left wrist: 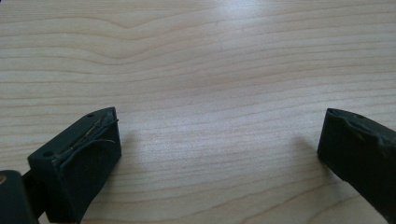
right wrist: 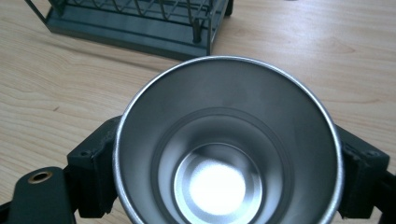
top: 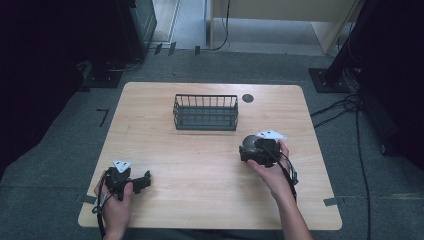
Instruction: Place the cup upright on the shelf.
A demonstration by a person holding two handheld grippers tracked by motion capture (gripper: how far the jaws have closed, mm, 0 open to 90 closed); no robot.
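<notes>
The right gripper's (top: 251, 150) fingers (right wrist: 91, 168) are clamped on either side of a steel cup (right wrist: 228, 144), which stands upright on the tabletop (top: 200, 160) just in front of a dark wire basket (top: 205, 112). Well apart at the near left, the left gripper (top: 145, 179) rests with its fingers (left wrist: 79, 163) spread wide over bare wood, grasping nothing.

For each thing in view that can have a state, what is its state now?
Steel cup: upright on the table, empty, gripped on both sides.
Right tool: shut on the steel cup.
Left tool: open, nothing between its jaws, over bare wood.
Wire basket: upright at the table's far side, empty as far as seen.
</notes>
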